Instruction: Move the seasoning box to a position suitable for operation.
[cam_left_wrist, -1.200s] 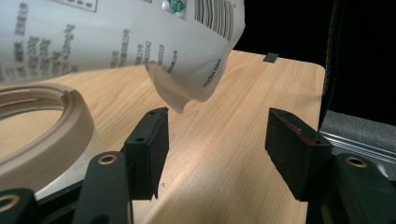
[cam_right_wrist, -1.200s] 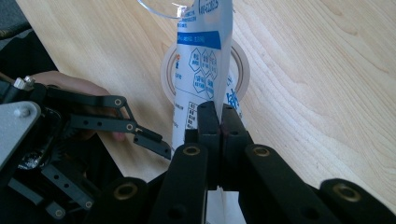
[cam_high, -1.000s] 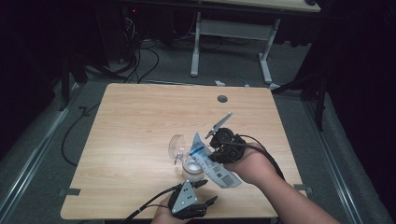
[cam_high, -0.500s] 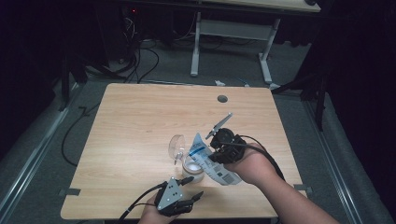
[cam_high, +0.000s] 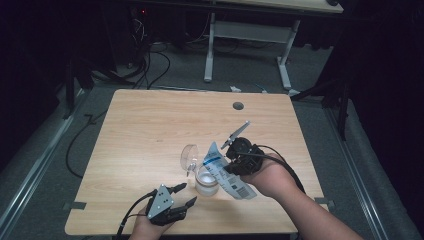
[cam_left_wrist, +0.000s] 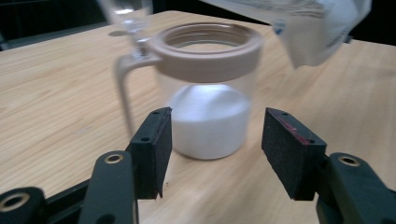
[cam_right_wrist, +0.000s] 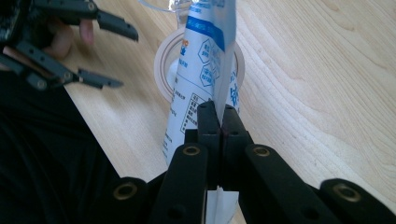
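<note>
A clear jar (cam_high: 206, 181) with a tan rim stands near the table's front, white powder in its bottom (cam_left_wrist: 208, 121). Its hinged clear lid (cam_high: 189, 156) stands open. My right gripper (cam_high: 230, 167) is shut on a white and blue bag (cam_high: 225, 172), held tilted over the jar mouth (cam_right_wrist: 161, 65). The pads pinch the bag's lower part (cam_right_wrist: 205, 60). My left gripper (cam_high: 189, 193) is open at the front edge and points at the jar. Its jaws have just been closing a little, with nothing between the pads (cam_left_wrist: 156, 140); the jar stands just beyond them.
A round cable hole (cam_high: 238, 106) sits near the table's far edge. Behind the table stands another desk's white frame (cam_high: 210, 50), with cables on the floor (cam_high: 150, 60). My left hand is at the table's front edge (cam_high: 100, 231).
My left gripper has slid left along the front edge, still facing the jar. The right gripper and bag have stayed in place.
</note>
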